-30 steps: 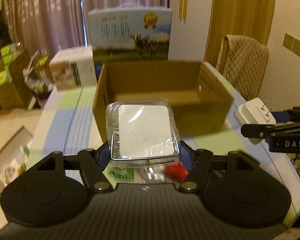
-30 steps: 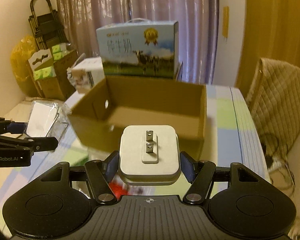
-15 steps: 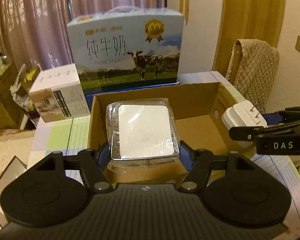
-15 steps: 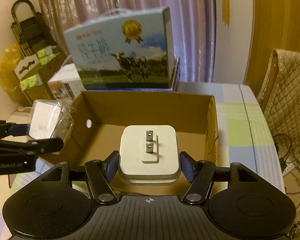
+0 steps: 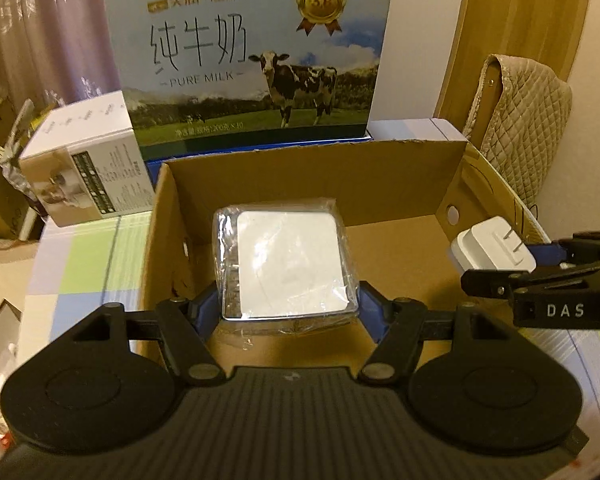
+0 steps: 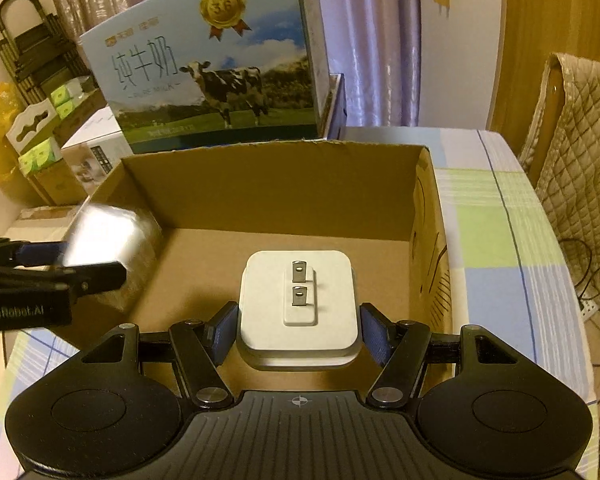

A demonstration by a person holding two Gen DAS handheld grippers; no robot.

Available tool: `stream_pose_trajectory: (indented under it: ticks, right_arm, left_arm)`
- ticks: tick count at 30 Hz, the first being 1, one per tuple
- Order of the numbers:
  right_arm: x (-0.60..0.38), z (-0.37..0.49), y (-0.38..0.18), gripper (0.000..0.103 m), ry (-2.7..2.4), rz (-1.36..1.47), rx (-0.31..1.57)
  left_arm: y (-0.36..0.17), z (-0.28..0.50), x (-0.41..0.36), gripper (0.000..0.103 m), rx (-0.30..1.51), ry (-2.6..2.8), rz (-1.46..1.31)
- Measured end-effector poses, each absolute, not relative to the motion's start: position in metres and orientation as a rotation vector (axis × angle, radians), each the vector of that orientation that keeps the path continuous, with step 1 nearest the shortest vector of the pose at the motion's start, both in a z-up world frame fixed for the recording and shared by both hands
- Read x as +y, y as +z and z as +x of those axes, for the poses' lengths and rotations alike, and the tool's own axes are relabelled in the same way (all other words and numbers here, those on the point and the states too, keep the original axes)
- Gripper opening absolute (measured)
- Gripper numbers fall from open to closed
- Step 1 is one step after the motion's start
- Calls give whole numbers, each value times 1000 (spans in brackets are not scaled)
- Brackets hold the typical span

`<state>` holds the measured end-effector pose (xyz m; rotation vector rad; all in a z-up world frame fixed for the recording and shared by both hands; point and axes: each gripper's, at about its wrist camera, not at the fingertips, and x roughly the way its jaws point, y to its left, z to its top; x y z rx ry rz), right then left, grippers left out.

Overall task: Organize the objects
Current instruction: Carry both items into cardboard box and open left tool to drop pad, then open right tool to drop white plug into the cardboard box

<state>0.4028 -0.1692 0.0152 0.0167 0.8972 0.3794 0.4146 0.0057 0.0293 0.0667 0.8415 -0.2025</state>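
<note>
table: checked cloth [image 6: 488,240], carries everything below
milk carton [image 5: 252,60]: upright behind box, cow print, "PURE MILK"
box [image 5: 312,168]: open brown cardboard, top facing up, bare floor showing, round hole in right wall
white carton [image 5: 84,168]: left of box, beside milk carton
chair [image 5: 528,128]: quilted cover, right of table
left gripper [image 5: 287,304]: over box's left half, fingers [image 5: 204,308] pinching the packet from both sides
right gripper [image 6: 298,330]: over box's right half, blue pads [image 6: 224,332] clamped on the plug's sides
packet [image 5: 288,264]: white square in clear wrap, held above box floor, not resting on it; blurred in right view [image 6: 108,236]
plug [image 6: 298,304]: white adapter, two metal prongs pointing forward, held above box floor near right wall; also seen in left view [image 5: 492,248]
</note>
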Motion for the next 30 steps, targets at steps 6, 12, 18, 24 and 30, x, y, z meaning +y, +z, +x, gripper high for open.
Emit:
stream_pose_trajectory:
  ticks: [6, 12, 18, 24, 30]
  right_arm:
    - [-171, 405, 11, 61, 379, 7, 901]
    - [-168, 405, 11, 62, 375, 14, 894]
    - [-170, 407, 17, 67, 401, 73, 846]
    - [-176, 395, 31, 71, 382, 83, 809]
    - [-186, 365, 48, 71, 384, 61, 776]
  left_arm:
    - [34, 417, 15, 76, 808, -161, 27]
    - [40, 410, 23, 76, 795, -160, 17]
    - [46, 402, 32, 76, 782, -150, 10]
    - [50, 388, 37, 81, 776, -152, -3]
    - [57, 361, 41, 81, 765, -149, -21]
